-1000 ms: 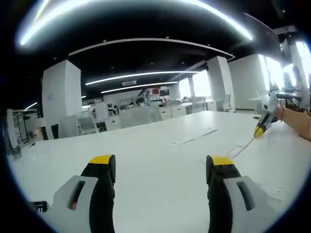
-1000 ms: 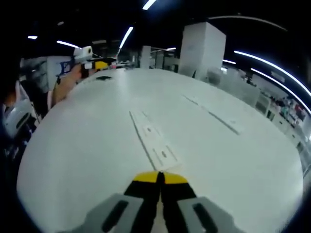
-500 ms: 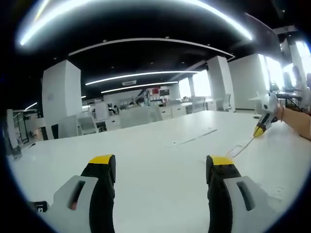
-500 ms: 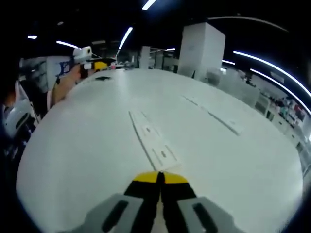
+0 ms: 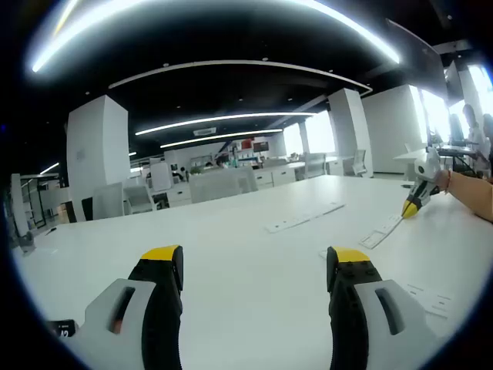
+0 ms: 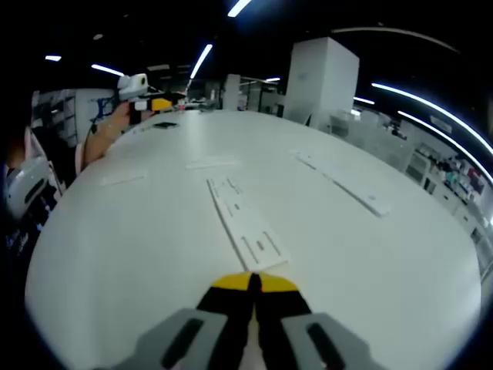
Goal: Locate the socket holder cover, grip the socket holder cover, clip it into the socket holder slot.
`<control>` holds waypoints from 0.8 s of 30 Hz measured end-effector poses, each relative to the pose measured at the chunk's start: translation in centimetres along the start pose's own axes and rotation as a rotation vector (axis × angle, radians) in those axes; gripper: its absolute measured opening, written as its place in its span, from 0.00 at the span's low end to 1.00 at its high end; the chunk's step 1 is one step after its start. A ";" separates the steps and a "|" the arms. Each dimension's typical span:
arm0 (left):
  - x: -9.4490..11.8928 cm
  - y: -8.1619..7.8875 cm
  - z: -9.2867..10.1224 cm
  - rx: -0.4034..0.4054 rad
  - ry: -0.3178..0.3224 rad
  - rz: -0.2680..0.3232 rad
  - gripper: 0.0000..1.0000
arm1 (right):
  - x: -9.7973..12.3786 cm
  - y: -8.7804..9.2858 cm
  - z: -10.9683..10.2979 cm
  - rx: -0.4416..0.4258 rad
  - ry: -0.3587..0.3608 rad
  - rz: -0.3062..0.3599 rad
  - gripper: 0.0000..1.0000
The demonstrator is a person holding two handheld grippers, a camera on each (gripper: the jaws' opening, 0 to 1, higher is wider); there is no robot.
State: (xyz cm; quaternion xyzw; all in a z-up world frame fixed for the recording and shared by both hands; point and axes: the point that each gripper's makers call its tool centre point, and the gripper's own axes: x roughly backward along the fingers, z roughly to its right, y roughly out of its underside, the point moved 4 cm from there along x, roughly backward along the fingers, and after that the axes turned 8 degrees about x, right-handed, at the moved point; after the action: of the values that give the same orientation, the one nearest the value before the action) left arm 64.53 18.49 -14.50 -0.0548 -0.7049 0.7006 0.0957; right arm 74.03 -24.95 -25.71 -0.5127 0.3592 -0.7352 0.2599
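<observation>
- Identify the work. In the right gripper view, the long flat white plastic socket holder cover (image 6: 245,231) lies on the white table (image 6: 400,262), running from the centre of the frame down to just above your right gripper (image 6: 253,282).
- Check the tool. The right gripper's yellow-tipped jaws are pressed together with nothing visible between them. They sit just short of the cover's near end; whether they touch it cannot be told.
- Spread those jaws before you advance. Judged from this angle, a closed tool would only push the thin strip along the table.
- Approach low and take the near end across its narrow width. Thin plastic probably flexes, so grip firmly.
- Note the second long white strip (image 6: 343,183) at the right of the frame. It may be the socket holder slot; confirm this first.
- In the left gripper view, your left gripper (image 5: 258,266) hangs over the table with jaws wide apart and empty. Keep it clear, or use it to steady the strip.
</observation>
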 end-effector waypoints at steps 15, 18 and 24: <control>-0.1 -0.1 -0.1 -0.005 -0.004 -0.003 0.75 | -0.3 -0.4 -0.4 -0.002 -0.009 0.013 0.04; -0.1 0.0 -0.1 -0.007 -0.002 -0.004 0.75 | -0.4 -0.5 -0.6 0.000 -0.007 0.012 0.04; -0.2 -0.1 -0.2 -0.005 -0.004 -0.002 0.75 | -0.6 -0.6 -0.7 0.007 -0.006 0.011 0.04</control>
State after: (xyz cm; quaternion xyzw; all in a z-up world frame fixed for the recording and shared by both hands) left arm 64.72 18.63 -14.43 -0.0526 -0.7070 0.6988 0.0949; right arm 73.62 -23.94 -25.72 -0.5120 0.3588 -0.7335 0.2665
